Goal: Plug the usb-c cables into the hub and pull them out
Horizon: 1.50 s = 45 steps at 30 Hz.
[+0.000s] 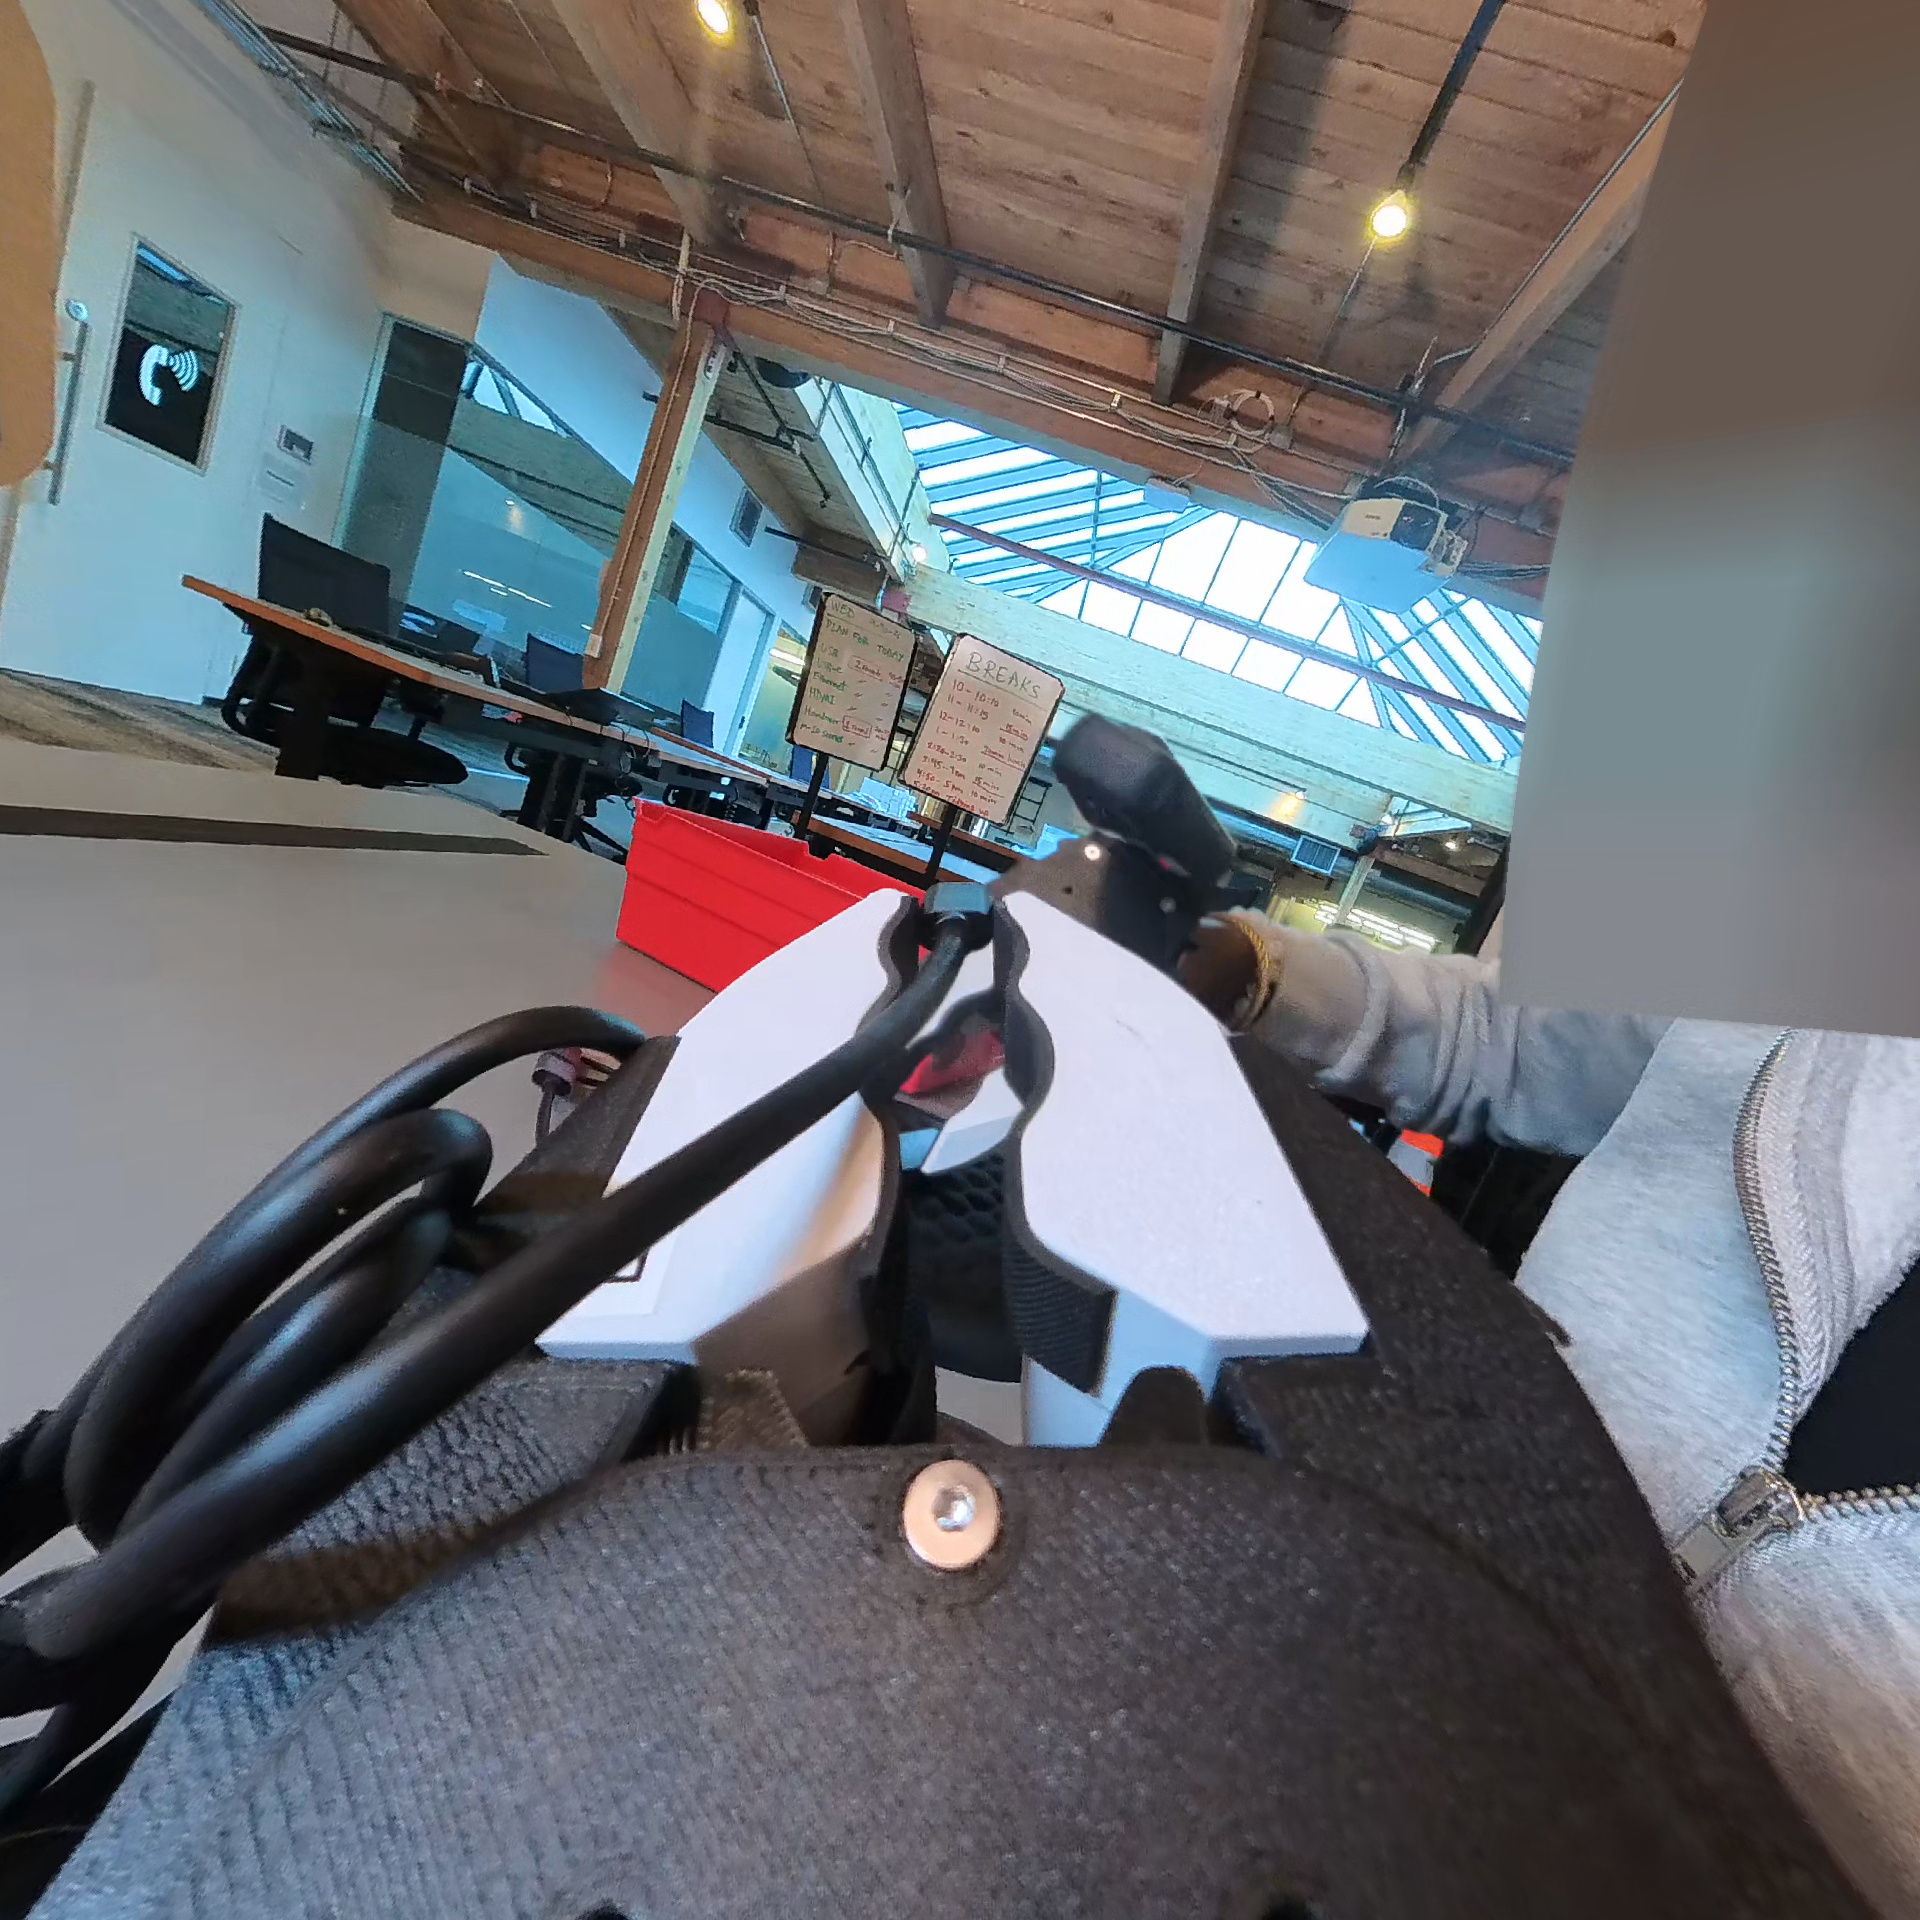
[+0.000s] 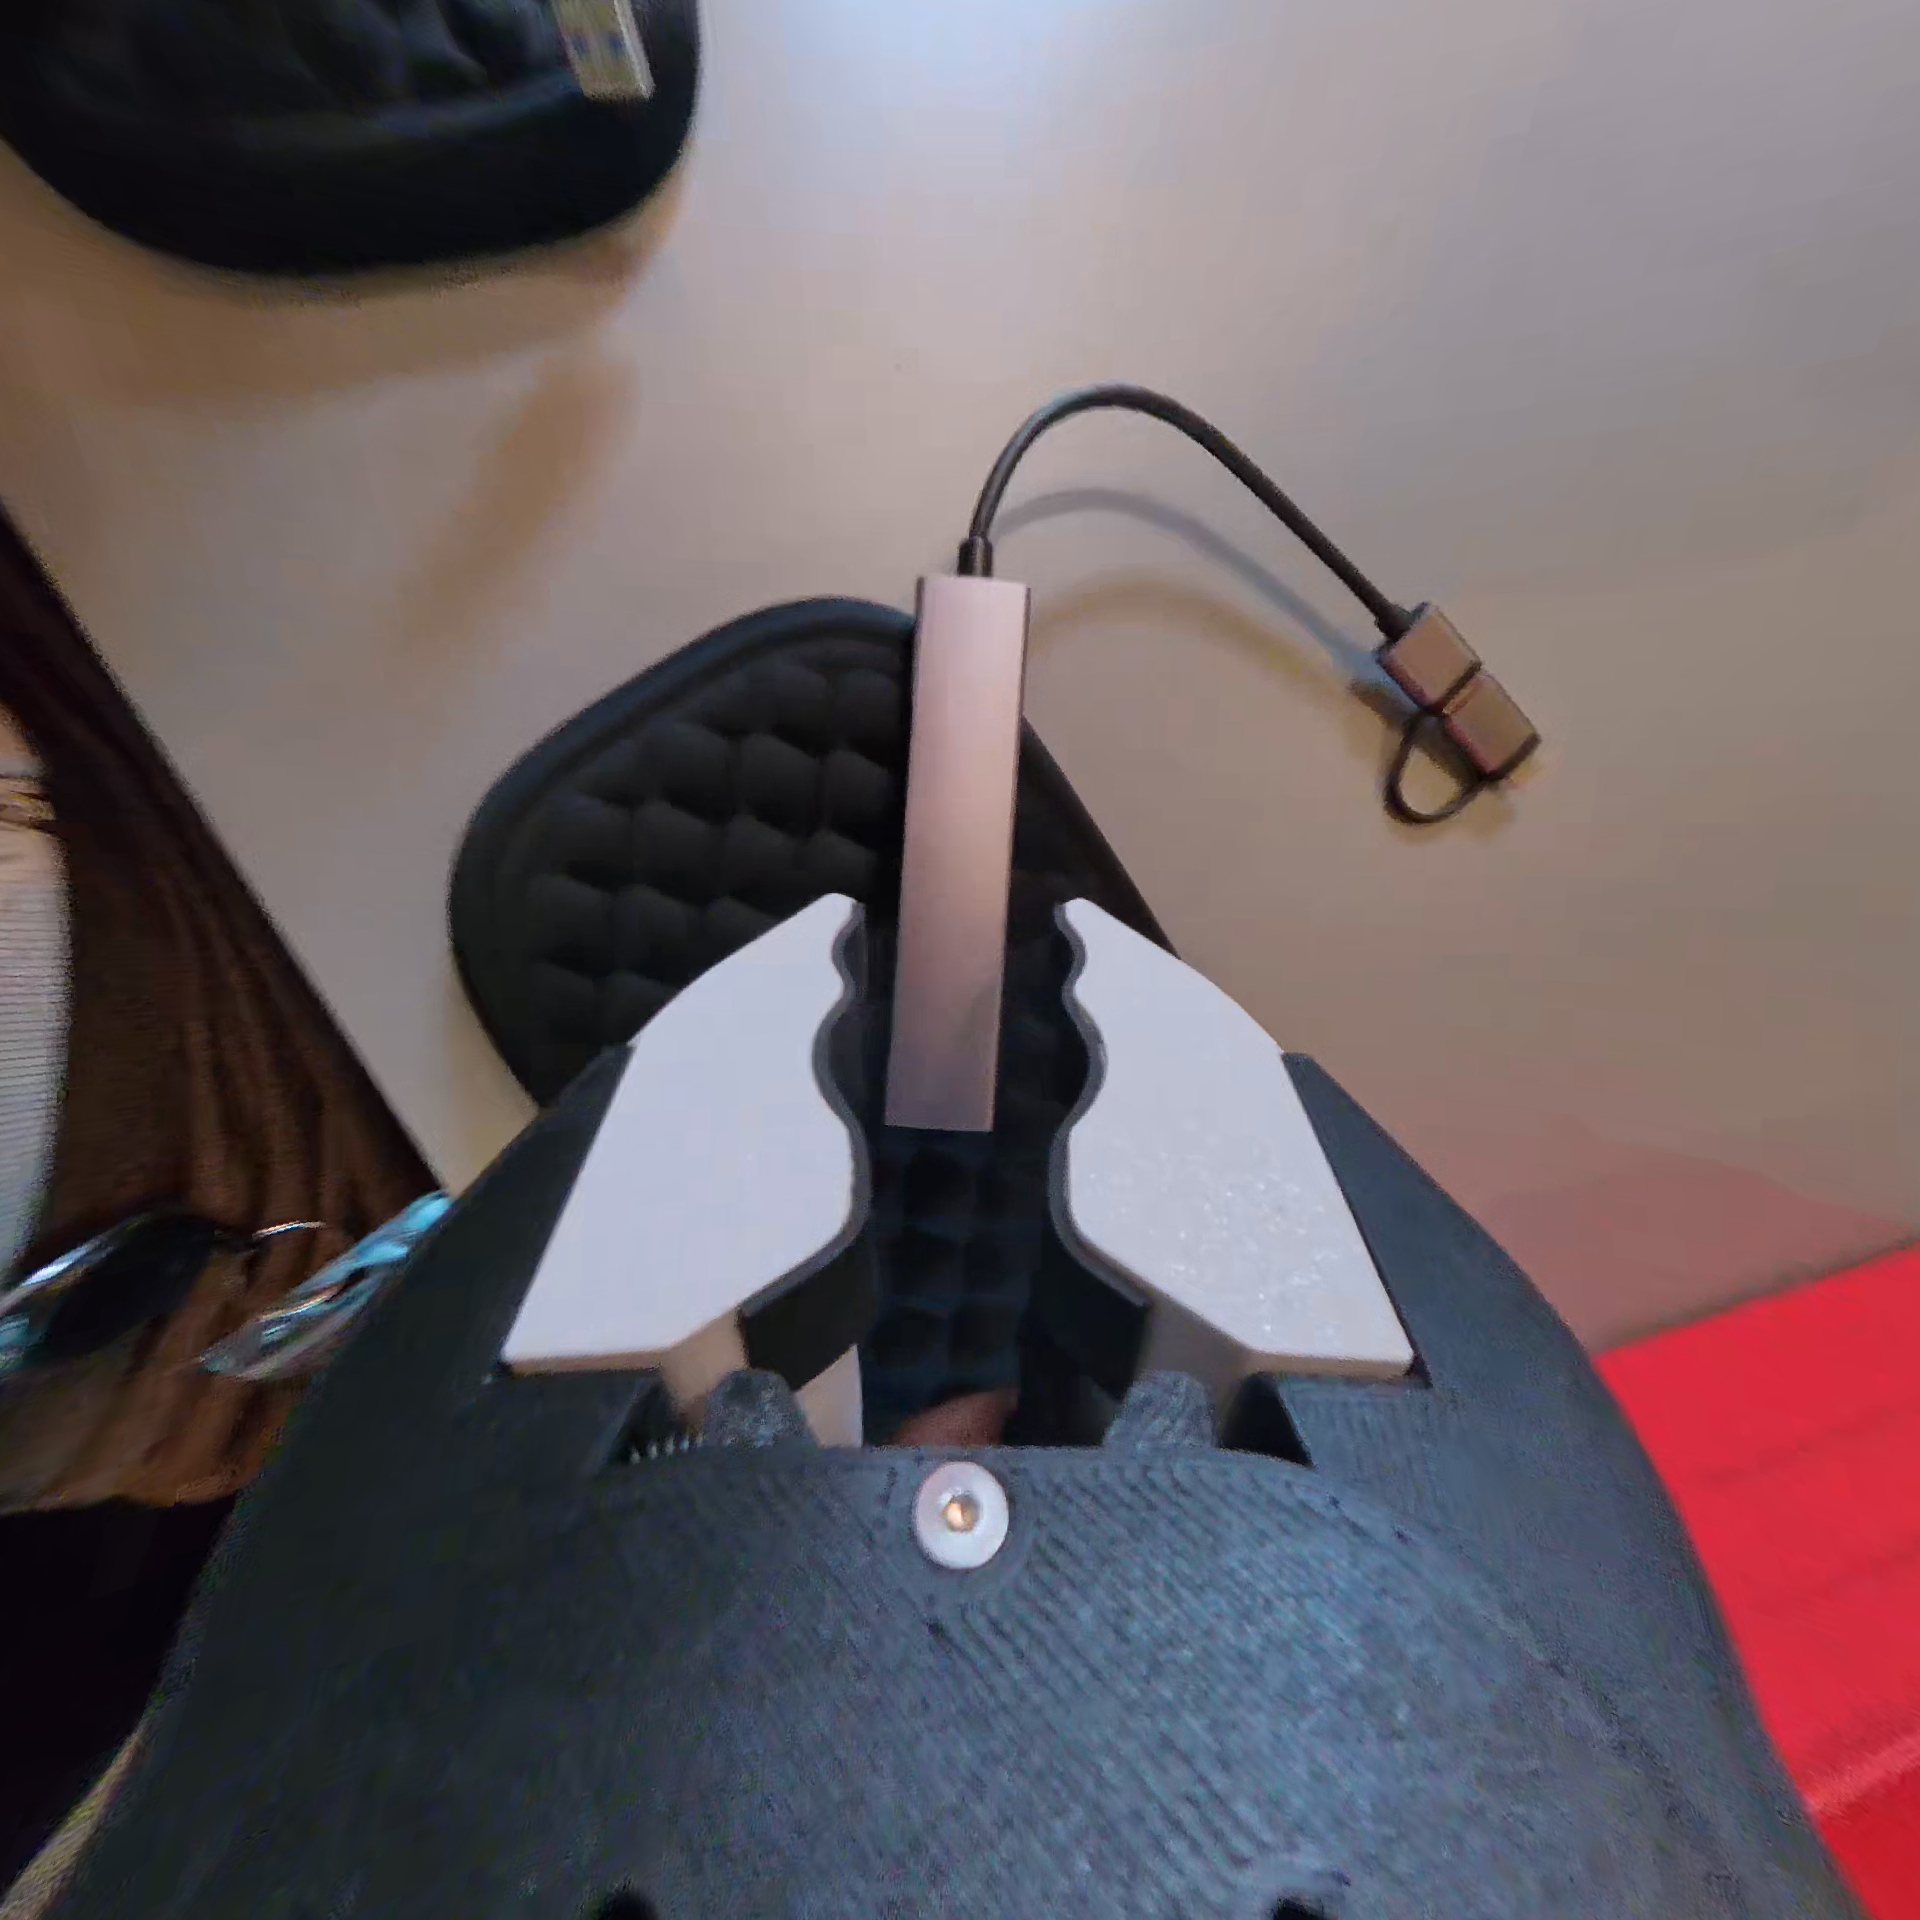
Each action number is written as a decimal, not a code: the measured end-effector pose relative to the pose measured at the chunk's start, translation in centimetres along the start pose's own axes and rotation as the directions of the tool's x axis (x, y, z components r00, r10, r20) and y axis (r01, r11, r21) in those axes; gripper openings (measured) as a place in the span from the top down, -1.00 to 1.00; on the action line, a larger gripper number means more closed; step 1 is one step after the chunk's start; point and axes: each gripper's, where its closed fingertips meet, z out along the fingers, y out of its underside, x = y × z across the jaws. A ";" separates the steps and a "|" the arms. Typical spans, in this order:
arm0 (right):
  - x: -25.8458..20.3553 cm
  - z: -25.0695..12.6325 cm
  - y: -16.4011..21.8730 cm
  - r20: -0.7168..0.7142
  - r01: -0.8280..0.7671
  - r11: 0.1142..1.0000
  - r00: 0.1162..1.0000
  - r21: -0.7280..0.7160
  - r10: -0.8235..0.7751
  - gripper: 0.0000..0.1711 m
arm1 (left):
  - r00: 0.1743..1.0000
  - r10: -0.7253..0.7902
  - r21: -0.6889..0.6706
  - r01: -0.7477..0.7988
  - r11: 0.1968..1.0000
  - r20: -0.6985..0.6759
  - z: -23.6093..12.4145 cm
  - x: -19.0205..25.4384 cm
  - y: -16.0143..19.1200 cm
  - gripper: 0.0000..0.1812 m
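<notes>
1. Hub (image 2: 956, 862): a slim grey bar in the centre of the right wrist view, lying half on a black quilted pad (image 2: 707, 831) on the table (image 2: 1351, 312). Its long axis runs straight up the frame, in line with the fingers.
2. Its near end sits between the two white fingers of the right hand-held gripper (image 2: 961, 925), which are spread with a gap on each side of the bar; I judge no contact yet.
3. From the hub's far end a short black lead (image 2: 1195, 436) arcs to the upper right, ending in two small grey adapters (image 2: 1455, 696) flat on the table, well apart from the fingers.
4. The left hand-held gripper (image 1: 951, 914) is pressed together on a black usb-c cable (image 1: 925, 987) just behind its plug, at the centre of the left wrist view; the cable's slack coils at lower left.
5. The right one is therefore nearer the hub; closing straight across the bar's short width should pin it.
6. Room: bare table lies above and right of the hub. A red bin (image 2: 1766, 1558) fills the lower right, and a second black pad (image 2: 364, 156) the upper left.
7. The hub's ports are not visible, so which side the plug must approach cannot be told.
</notes>
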 end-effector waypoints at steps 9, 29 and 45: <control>-0.6 3.6 -2.0 0.224 -0.028 0.983 0.972 -0.182 0.069 0.53 | 1.000 -0.007 0.006 0.007 1.000 -0.006 -0.1 0.0 -0.1 0.84; 1.2 -5.8 -2.3 0.046 -0.255 0.516 0.922 0.818 0.383 0.75 | 1.000 0.009 -0.009 -0.009 1.000 0.008 0.1 -0.1 0.2 0.85; 3.2 -5.2 -4.4 -0.133 -0.156 0.543 0.881 0.825 0.455 0.75 | 1.000 0.016 -0.010 -0.016 1.000 0.003 0.1 0.1 0.2 0.84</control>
